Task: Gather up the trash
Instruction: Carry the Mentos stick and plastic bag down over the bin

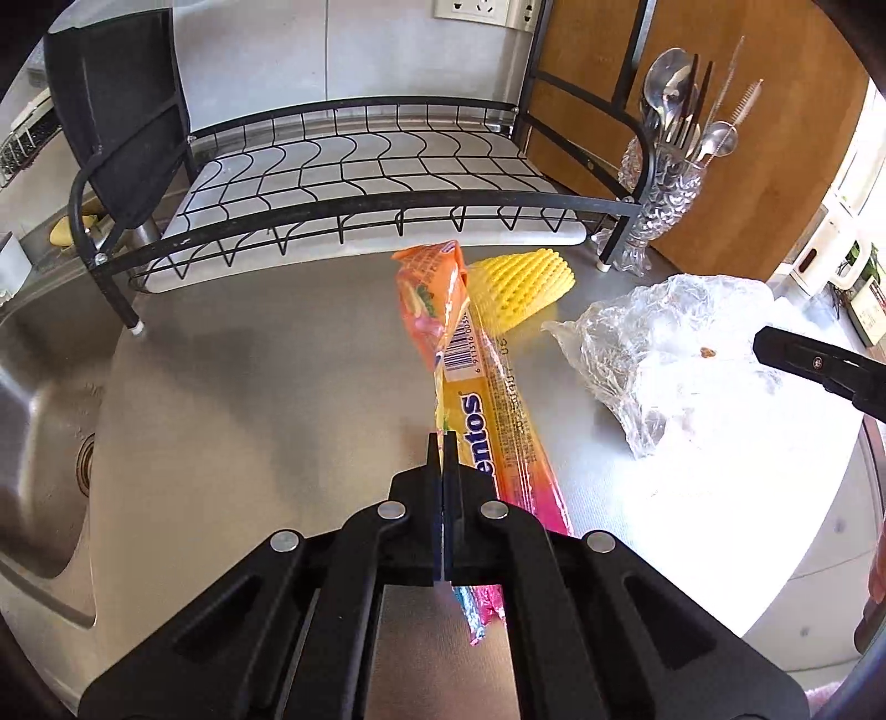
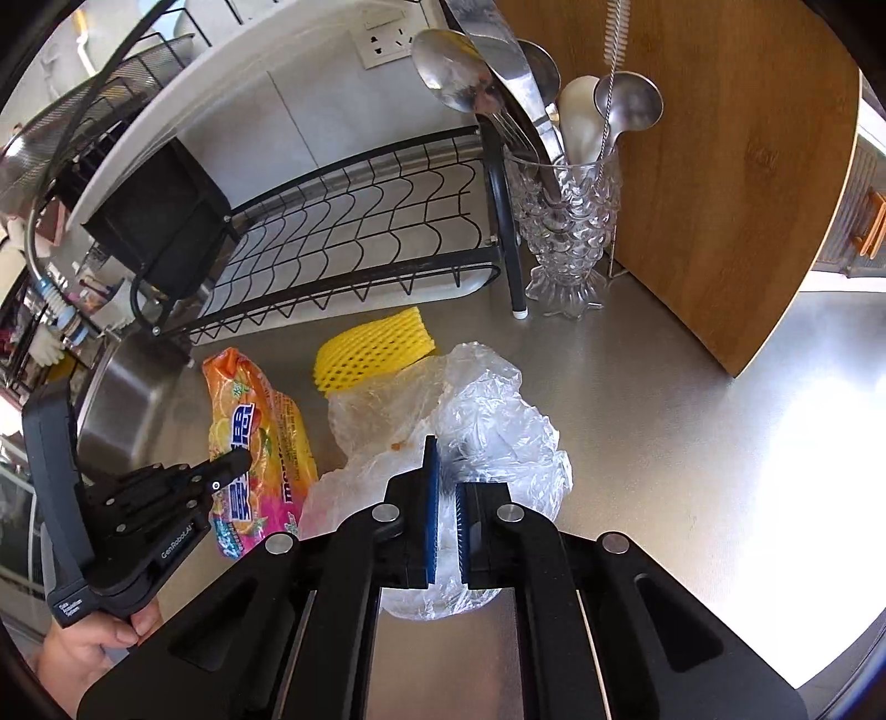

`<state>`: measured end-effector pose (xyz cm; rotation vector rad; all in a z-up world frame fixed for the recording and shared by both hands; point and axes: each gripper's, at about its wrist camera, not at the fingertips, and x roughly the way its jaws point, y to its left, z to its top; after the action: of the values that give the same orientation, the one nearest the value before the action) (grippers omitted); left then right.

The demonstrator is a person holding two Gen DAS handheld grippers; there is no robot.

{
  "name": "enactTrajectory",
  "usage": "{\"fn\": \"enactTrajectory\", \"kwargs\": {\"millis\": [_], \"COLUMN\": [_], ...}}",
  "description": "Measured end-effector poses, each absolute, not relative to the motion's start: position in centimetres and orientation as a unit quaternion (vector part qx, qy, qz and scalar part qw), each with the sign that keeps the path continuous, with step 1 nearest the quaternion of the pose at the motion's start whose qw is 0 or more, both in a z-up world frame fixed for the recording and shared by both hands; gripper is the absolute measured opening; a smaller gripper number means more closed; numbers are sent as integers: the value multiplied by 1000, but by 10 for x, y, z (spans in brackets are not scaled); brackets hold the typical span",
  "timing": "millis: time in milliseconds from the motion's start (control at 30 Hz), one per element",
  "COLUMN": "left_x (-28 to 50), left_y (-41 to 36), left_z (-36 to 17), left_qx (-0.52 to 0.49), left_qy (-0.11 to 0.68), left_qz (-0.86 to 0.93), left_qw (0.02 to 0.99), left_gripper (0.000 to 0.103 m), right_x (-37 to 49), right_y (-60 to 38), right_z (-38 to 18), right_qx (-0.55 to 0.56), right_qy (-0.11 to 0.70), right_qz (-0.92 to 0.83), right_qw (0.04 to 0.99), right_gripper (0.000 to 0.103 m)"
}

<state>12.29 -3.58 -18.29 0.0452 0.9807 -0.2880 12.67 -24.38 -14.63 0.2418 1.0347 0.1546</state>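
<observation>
Left claw: I read its fingers as pressed together on the candy wrapper, an orange and yellow sleeve with a barcode. The wrapper runs from centre frame up toward the dish rack, and its pink end shows below the fingers at lower centre. Whether its far end is lifted off the desk I cannot tell.

Right claw: blue pads pinching a fold of the clear plastic bag. The bag is crumpled and sits at centre of the right wrist view, bunched around and under the fingers. A small orange-brown speck shows on the film just left of the pads.

A yellow foam net lies on the steel desk just above the bag in the frame, between bag and rack. In the left wrist view the net is partly behind the wrapper's upper end.

From the right wrist view the left claw enters at lower left, with a hand on its grip, its tip over the orange wrapper.

Surroundings: sink at left edge of the left view. Glass cutlery holder with spoons and forks stands at upper centre-right, beside the rack's leg. A wooden board leans behind it at upper right. Wall socket at top.
</observation>
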Motion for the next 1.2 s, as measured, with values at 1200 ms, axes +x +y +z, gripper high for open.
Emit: {"fn": "enactTrajectory", "kwargs": {"millis": [1200], "left_x": [-171], "left_y": [61], "left_z": [-299], "left_qx": [-18], "left_qy": [557], "left_qz": [-127], "left_qw": [820], "left_gripper": [0], "right_x": [-157], "right_y": [-124], "right_z": [-250], "right_qx": [111], "right_qy": [596], "right_qz": [112], "right_qw": [787], "right_gripper": [7]}}
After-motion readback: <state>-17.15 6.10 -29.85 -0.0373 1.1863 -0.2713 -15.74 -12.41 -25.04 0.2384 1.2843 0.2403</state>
